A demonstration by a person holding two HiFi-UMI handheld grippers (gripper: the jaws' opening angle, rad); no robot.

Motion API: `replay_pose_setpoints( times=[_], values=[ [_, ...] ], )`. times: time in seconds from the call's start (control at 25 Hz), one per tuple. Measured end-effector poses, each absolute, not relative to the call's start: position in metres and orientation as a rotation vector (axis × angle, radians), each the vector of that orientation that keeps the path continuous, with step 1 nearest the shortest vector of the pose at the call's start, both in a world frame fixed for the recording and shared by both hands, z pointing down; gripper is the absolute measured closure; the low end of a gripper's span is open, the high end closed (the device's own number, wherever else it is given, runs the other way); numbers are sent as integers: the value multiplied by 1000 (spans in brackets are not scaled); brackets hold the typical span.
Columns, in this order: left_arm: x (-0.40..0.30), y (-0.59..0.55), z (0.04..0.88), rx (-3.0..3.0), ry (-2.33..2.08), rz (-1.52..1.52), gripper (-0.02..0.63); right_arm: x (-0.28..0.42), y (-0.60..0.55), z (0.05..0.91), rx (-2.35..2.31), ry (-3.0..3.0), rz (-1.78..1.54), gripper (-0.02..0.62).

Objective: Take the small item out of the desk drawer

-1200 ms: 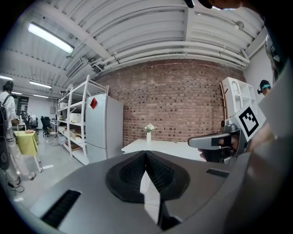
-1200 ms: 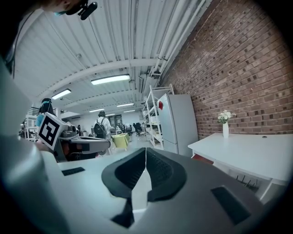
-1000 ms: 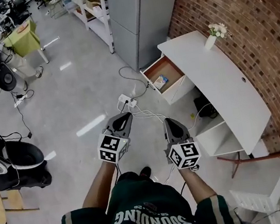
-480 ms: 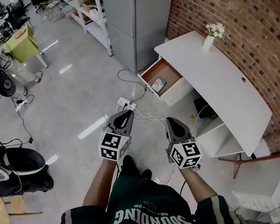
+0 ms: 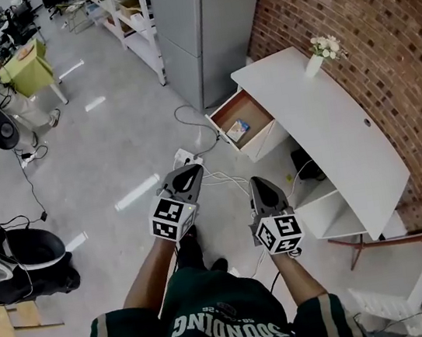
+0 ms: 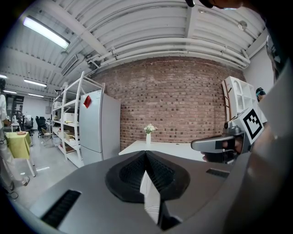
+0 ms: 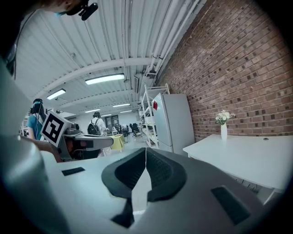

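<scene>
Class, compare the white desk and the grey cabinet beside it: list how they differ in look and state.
The desk is white and low; the cabinet is grey and tall. The desk's drawer stands open with a small item inside; the cabinet's doors are shut. Both stand against the brick wall.

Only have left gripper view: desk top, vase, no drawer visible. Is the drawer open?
Observer: Yes. Head view shows the drawer pulled out at the end of the desk nearest the grey cabinet, a small item inside.
Operator: Right gripper?
Observer: Its own view shows the right gripper shut, nothing between the jaws.
Operator: Floor ahead?
Observer: A power strip and cables lie between the person and the drawer.
</scene>
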State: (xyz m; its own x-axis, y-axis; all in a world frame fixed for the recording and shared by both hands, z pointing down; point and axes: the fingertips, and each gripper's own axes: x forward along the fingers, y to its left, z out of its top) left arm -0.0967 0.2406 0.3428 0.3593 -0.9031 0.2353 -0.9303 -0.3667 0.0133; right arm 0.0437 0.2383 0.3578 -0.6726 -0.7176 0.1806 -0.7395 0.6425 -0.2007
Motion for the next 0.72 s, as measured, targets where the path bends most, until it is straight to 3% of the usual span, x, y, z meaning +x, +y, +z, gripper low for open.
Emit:
replay_pose_setpoints(
  times=[0.72],
  values=[
    [-160, 136, 366, 2507, -1564, 266, 590, -25, 142, 371, 1319, -2705, 380, 571]
  ],
)
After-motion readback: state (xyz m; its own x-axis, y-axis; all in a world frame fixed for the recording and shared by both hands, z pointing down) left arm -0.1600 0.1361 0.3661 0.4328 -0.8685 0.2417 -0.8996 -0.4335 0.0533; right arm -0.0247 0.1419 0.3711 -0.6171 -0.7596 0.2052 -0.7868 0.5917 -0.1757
